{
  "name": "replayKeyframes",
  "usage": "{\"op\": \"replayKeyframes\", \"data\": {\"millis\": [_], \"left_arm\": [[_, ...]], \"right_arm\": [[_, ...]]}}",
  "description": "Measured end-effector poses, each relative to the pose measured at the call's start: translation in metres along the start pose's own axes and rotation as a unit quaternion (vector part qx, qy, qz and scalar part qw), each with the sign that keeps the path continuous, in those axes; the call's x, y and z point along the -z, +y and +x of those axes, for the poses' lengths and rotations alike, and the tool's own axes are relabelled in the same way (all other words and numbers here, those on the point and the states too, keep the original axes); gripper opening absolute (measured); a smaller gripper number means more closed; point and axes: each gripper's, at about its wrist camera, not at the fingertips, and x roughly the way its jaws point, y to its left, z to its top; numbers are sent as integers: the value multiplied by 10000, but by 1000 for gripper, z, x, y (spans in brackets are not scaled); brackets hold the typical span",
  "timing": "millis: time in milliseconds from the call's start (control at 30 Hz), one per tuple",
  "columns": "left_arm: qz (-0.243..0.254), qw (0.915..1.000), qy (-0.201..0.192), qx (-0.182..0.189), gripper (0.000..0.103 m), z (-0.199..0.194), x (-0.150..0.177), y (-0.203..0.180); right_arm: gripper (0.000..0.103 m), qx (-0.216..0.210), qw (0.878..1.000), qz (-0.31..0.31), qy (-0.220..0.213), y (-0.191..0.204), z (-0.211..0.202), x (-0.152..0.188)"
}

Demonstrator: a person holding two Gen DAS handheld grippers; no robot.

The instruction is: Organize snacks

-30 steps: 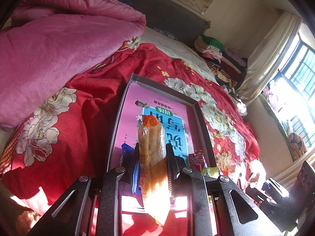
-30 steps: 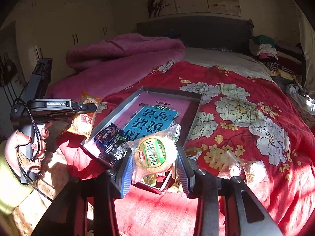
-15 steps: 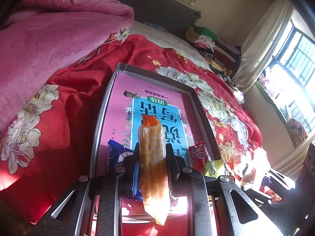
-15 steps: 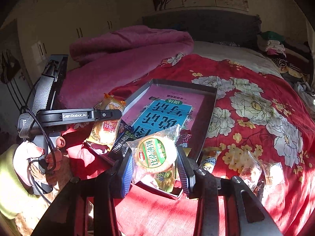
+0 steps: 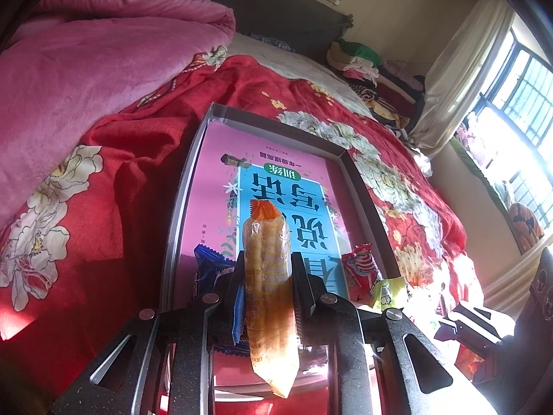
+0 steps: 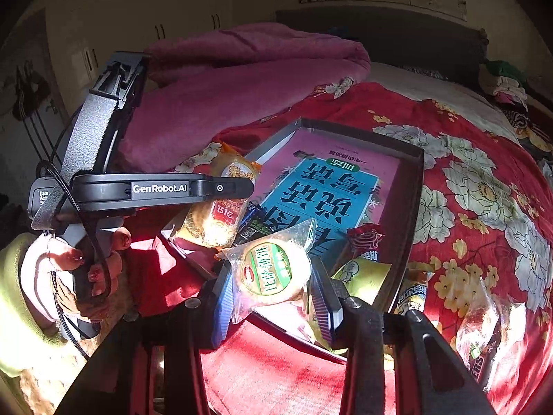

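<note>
Your left gripper (image 5: 268,273) has its jaws clamped on the flanks of a long orange-wrapped snack (image 5: 266,269), held on edge so the pack stands lengthwise between the pads, its sealed top poking out ahead and its tail hanging below. That grip near the middle keeps the soft wrapper from folding, and it lines the pack up with the long side of the shallow box (image 5: 186,186) right under it.

Your right gripper (image 6: 271,276) has its jaws closed on a round cake in a clear wrapper (image 6: 271,269), green label facing the camera, pinched across its width at the box's near corner. Both packs hang over the near end of the box, apart from its floor as far as the views show.

Inside the box lies a pink and blue book cover (image 5: 276,190), and the snacks already there crowd the near end: a blue pack (image 5: 207,266), a red one (image 5: 359,269) and a yellow-green one (image 5: 387,290). The far end is bare, likely the better spot for what you carry.

More packs lie loose on the red floral bedspread (image 6: 484,186) to the right of the box, a clear-wrapped one (image 6: 480,325) among them, so the sorting looks only partly done.
</note>
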Motion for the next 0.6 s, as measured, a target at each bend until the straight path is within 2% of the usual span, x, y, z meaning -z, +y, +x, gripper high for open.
{"op": "replayKeyframes", "data": {"millis": [200, 600], "left_arm": [[24, 10000, 11, -54, 23, 2, 1, 1], [72, 9999, 38, -122, 23, 4, 2, 0]], "right_arm": [[41, 12, 9996, -151, 233, 8, 20, -1], [42, 106, 9989, -332, 322, 12, 35, 2]]}}
